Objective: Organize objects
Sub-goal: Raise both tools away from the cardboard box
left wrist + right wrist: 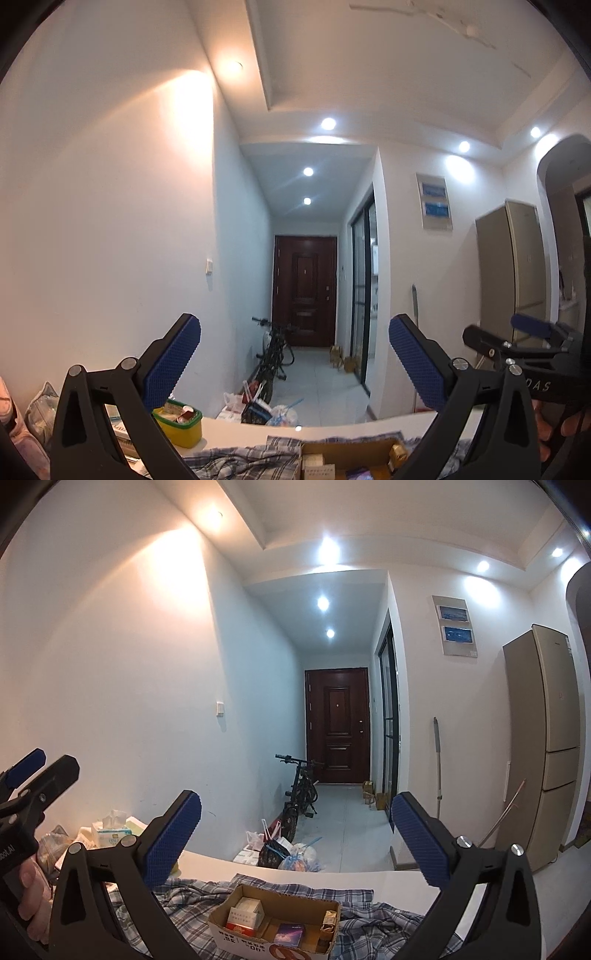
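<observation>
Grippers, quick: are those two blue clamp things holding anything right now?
Left gripper: open, holding nothing.
Right gripper: open wide, holding nothing.

Plaid cloth (369, 919) under a matt cardboard box (275, 915); glossy yellow plastic tub (181, 424).

cloth (192, 904): blue-grey plaid; box (236, 928): brown; tub (184, 430): yellow, green rim; door (338, 723): dark red-brown

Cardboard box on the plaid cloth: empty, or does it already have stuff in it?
Not empty. The cardboard box is open-topped and holds several small packages, with bare floor still showing between them.
</observation>
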The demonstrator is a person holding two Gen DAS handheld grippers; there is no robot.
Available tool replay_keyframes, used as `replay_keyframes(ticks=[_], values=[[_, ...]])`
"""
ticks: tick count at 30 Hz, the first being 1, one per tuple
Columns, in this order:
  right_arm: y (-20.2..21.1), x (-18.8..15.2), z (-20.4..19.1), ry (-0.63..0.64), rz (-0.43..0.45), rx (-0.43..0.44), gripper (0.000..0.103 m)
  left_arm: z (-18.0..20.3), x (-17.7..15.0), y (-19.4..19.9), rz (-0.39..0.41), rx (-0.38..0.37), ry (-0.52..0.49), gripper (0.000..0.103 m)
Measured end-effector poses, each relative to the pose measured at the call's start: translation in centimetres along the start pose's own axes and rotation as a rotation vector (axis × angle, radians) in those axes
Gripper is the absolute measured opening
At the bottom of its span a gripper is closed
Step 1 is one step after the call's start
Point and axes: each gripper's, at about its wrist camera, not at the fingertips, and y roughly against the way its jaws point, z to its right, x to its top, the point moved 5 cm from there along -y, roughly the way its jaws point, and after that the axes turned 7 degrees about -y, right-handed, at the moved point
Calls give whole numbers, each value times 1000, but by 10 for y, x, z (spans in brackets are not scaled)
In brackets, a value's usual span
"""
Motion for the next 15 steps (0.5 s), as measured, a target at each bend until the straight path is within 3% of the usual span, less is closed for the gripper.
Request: replay_keyframes(ticks=[6, 10, 15], values=[[12, 9, -5, 10, 5, 20, 103, -4, 13, 21, 41, -22, 45, 103], [25, 9, -8, 76, 20, -12, 103, -8, 14, 37, 69, 18, 58, 103], [44, 6, -4, 66, 23, -20, 103, -5, 9, 45, 32, -26, 37, 103]])
